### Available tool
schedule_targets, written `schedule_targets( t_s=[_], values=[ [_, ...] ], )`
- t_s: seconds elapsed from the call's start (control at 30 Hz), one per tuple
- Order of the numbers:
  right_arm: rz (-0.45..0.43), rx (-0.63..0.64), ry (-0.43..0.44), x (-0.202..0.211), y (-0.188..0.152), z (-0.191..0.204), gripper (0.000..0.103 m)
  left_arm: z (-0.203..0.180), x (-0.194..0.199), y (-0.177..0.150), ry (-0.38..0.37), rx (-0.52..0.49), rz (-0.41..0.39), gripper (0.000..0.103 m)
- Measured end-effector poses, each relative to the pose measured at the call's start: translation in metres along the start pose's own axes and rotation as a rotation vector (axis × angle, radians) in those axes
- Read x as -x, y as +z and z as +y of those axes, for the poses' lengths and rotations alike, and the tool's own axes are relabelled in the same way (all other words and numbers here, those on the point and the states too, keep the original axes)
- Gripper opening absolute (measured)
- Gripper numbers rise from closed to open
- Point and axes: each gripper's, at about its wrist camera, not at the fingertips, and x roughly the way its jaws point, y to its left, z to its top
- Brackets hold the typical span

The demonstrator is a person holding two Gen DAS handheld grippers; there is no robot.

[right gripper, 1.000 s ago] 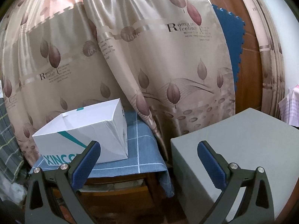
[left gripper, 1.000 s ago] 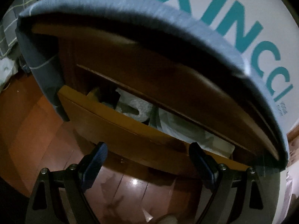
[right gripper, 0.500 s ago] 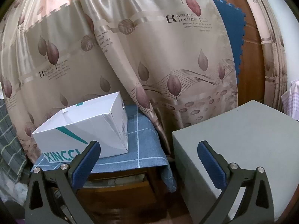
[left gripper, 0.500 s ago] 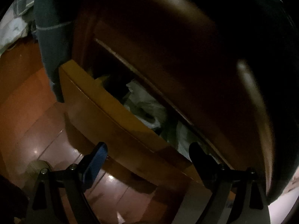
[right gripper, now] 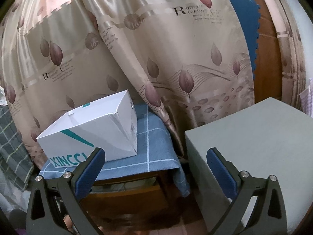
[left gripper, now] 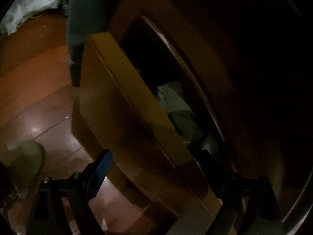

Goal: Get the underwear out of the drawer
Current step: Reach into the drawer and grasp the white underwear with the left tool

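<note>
In the left wrist view the wooden drawer (left gripper: 125, 90) stands partly pulled out of a dark cabinet. Pale and greenish cloth (left gripper: 176, 105), likely underwear, lies in the gap behind its front. My left gripper (left gripper: 154, 162) is open and straddles the drawer front, one finger in front and one over the opening, holding nothing. In the right wrist view my right gripper (right gripper: 154, 164) is open and empty, held well back from the same drawer (right gripper: 127, 192), which shows slightly open under a blue checked cloth (right gripper: 150, 146).
A white XINCCI box (right gripper: 92, 133) sits on the blue cloth. A grey block (right gripper: 254, 152) stands at the right. Leaf-print curtains (right gripper: 156, 49) hang behind. Glossy wooden floor (left gripper: 39, 107) lies left of the drawer, with a foot in a shoe (left gripper: 25, 162) on it.
My left gripper has dropped lower and closer to the drawer, rotating so the front runs diagonally. The cabinet top has left view. The right gripper rose slightly and stayed open.
</note>
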Motion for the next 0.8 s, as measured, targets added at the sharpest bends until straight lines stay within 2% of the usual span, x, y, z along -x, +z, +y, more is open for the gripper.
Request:
schedule_targets(
  t_s=[0.2,0.27,0.4,0.63,0.8],
  values=[
    [0.025,-0.017,0.023,-0.003,-0.001,-0.004,0.103,-0.010,0.009,-0.001,0.103,0.050,0.009,0.094],
    [0.032,-0.022,0.027,-0.004,-0.001,-0.004,0.103,-0.020,0.020,-0.005,0.154,0.057,0.035,0.094],
    [0.034,-0.029,0.032,-0.003,-0.001,-0.005,0.103,-0.016,0.031,-0.007,0.239,0.040,0.090,0.094],
    [0.045,-0.048,0.039,-0.004,-0.001,-0.010,0.103,-0.002,0.053,-0.022,0.315,-0.027,0.188,0.094],
    [0.056,-0.059,0.047,-0.005,-0.002,-0.012,0.103,0.008,0.073,-0.028,0.329,-0.092,0.230,0.094]
  ],
)
